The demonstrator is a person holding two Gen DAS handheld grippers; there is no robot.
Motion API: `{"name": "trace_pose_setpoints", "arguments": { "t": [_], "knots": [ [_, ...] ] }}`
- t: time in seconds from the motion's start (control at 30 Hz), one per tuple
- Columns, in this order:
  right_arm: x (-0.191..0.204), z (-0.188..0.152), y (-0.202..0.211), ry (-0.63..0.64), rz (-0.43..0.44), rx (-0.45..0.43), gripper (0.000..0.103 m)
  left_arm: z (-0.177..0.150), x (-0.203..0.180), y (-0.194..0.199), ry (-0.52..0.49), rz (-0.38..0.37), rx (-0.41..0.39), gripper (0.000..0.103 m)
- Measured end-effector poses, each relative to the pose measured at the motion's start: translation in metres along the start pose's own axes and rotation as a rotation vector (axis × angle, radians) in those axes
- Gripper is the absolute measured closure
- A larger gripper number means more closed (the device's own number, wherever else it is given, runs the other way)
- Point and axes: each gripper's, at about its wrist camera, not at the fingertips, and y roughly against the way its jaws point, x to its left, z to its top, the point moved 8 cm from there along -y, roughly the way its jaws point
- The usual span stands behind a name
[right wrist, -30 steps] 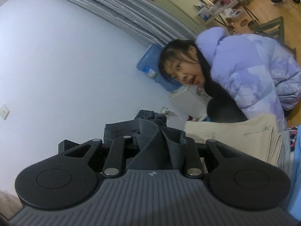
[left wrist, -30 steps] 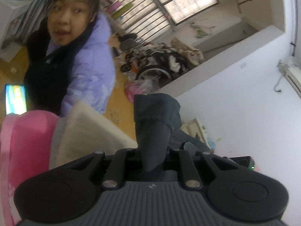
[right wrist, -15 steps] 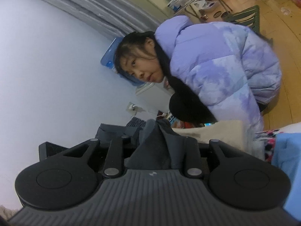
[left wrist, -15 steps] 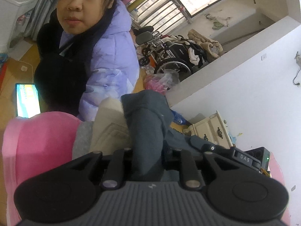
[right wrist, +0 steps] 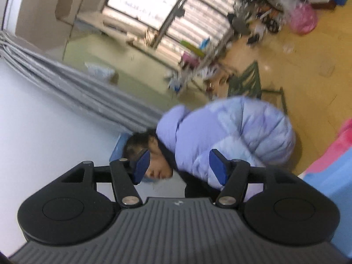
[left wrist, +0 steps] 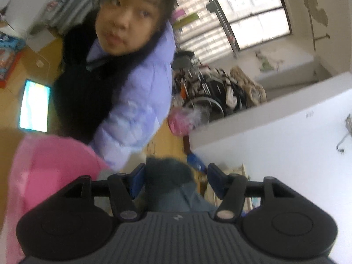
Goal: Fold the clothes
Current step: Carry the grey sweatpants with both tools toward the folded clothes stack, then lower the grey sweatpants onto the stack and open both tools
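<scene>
**Between spread fingers, a dark cloth lies loose**

Between the fingers of the left gripper [left wrist: 175,181] sits a dark garment [left wrist: 167,176], bunched into a rounded hump, with a paler blue-grey part of it running down toward the gripper body. The blue pads [left wrist: 137,181] stand wide apart, and the cloth fills only the middle of the gap; whether it brushes the left pad I cannot tell, since the picture is smeared by motion. So the left fingers are released, pinching nothing. The hump looks like cloth resting on whatever is under it, not hanging from a grip; the surface below is hidden by the gripper.

Left of the left fingers a pink cloth [left wrist: 50,167] fills the lower corner. Beyond the fingers a person [left wrist: 132,101] in a lilac puffer jacket leans in.

The right gripper [right wrist: 179,166] is spread just as wide and is empty: past its pads [right wrist: 142,167] only the same person [right wrist: 231,136] shows, bent low, with a room behind. No garment is in that view, apart from pink and blue fabric at the far right edge.

With both grippers let go, this fits either a fold just laid down or a reach for a fresh grasp; the pictures do not settle which.

A small emblem sits on each gripper body; it is too small to read. No other writing is legible.
</scene>
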Motion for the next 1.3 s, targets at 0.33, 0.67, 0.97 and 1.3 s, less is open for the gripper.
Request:
{"name": "trace_pose_setpoints", "arguments": {
  "t": [0.33, 0.67, 0.97, 1.3],
  "knots": [
    [0.018, -0.058, 0.092, 0.341, -0.132, 0.071, 0.046, -0.028, -0.015, 0.105, -0.261, 0.208, 0.035, 0.038],
    [0.024, -0.15, 0.142, 0.325, -0.103, 0.259, 0.052, -0.11, 0.01, 0.117, -0.338, 0.203, 0.254, 0.037],
    [0.012, -0.175, 0.137, 0.255, -0.106, 0.358, 0.051, -0.132, 0.028, 0.108, -0.306, 0.18, 0.294, 0.064],
    [0.023, -0.179, 0.135, 0.325, -0.09, 0.335, 0.099, -0.136, 0.035, 0.114, -0.303, 0.208, 0.269, 0.095]
  ]
}}
